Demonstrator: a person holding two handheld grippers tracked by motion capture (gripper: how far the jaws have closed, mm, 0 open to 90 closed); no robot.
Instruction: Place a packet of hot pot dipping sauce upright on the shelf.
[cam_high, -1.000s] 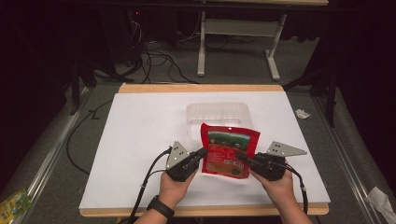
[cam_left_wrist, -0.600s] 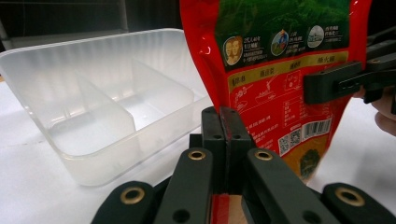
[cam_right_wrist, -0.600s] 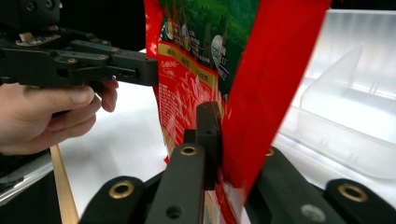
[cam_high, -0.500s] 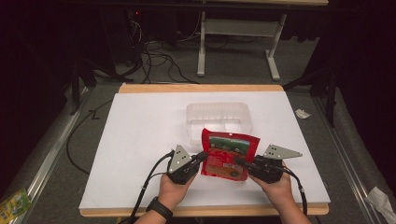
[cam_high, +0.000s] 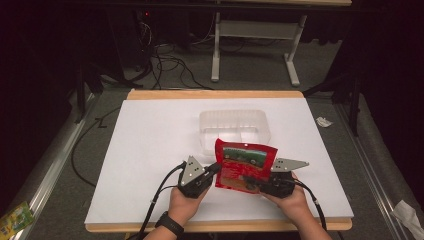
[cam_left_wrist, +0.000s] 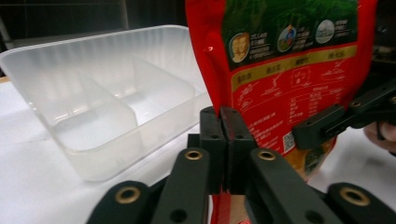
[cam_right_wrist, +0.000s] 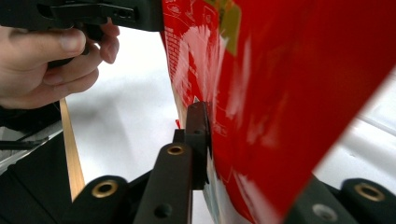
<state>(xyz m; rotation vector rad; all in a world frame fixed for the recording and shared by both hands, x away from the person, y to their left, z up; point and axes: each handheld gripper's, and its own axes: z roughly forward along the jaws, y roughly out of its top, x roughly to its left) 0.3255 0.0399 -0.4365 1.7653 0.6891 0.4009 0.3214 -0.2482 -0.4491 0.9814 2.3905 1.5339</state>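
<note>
Glossy red foil pouch with green picture band and yellow strip, held upright at lower centre of the high view. Left gripper pinches its left edge, right gripper its right side. Clear 2-compartment plastic tray just behind, on white table.

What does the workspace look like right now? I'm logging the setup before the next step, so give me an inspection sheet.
Surface: white table top, wooden edges, bare around the work.
Job's things: red pouch held upright; clear divided tray behind it, nothing inside.
Clutter: nothing seen on the table.
Grippers: left tongs shut on the pouch's edge; right tongs clamp its other side, having just closed further.
Cables: one trails from each gripper toward the person; more lie on the floor behind.
Surroundings: dark room, white table legs, paper scraps on the floor.
</note>
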